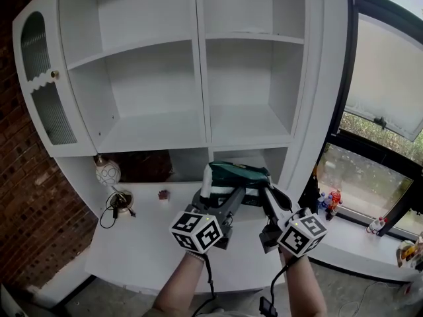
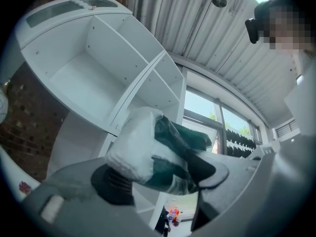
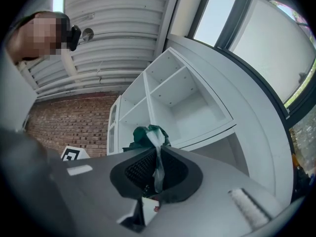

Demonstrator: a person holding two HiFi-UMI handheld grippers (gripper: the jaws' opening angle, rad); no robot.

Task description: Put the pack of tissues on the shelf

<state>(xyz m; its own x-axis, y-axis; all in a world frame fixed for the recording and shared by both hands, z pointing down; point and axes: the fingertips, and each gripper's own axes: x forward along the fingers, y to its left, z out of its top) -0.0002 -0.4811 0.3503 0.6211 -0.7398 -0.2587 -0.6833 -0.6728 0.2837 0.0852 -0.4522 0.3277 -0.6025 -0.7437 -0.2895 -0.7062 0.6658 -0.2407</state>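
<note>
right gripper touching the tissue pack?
Touching. The right gripper view shows it plainly: the right gripper has its jaws shut on a thin wrapper fold of the tissue pack.

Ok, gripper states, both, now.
Left gripper: open, tissue pack loose between its jaws.
Right gripper: shut on the tissue pack's wrapper.
</note>
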